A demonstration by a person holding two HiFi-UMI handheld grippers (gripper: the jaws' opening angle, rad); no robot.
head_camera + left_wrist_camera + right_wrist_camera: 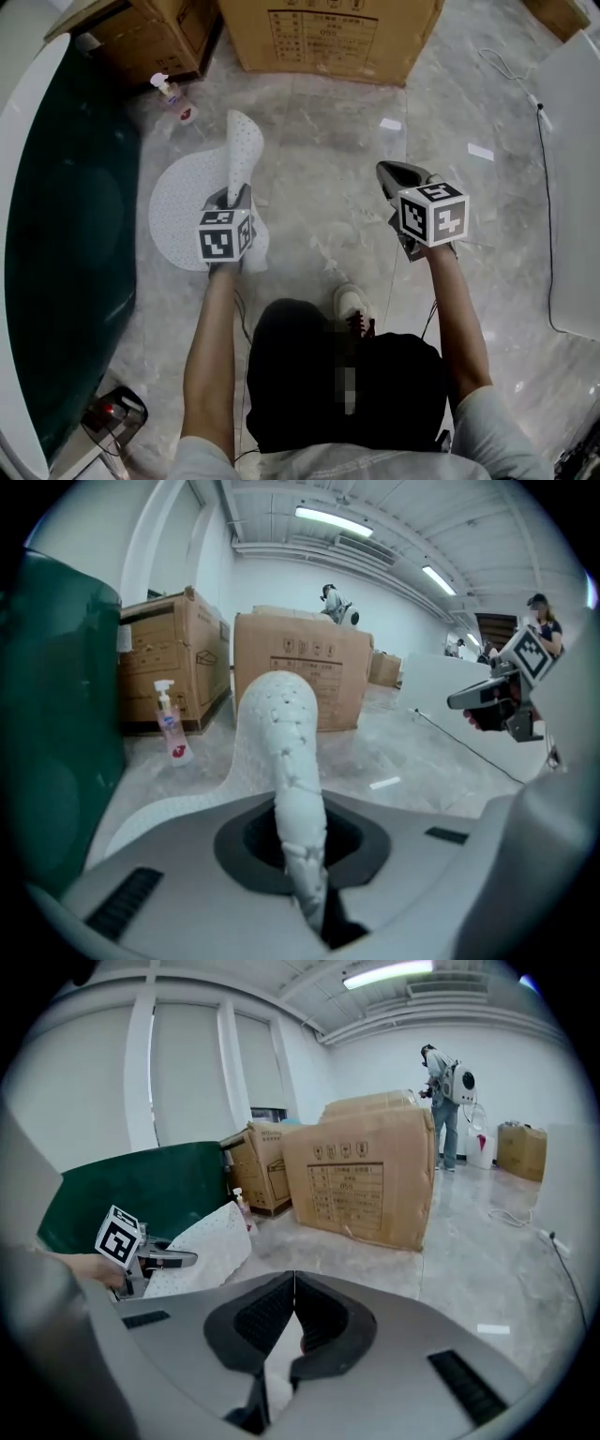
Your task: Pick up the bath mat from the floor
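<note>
The white perforated bath mat (186,202) lies partly on the marble floor beside the green tub. One edge of it is folded and lifted up. My left gripper (234,194) is shut on that raised fold. In the left gripper view the mat (286,752) rises as a narrow pleated strip from between the closed jaws of the left gripper (311,897). My right gripper (394,175) hovers to the right of the mat, apart from it. Its jaws are shut with nothing in them, and in its own view the right gripper (293,1281) has its pads touching.
A dark green tub (56,234) fills the left side. Cardboard boxes (328,33) stand at the far side, with a pump bottle (170,92) next to them. A white panel (572,187) and a black cable (546,216) are at the right. A person stands far off (445,1101).
</note>
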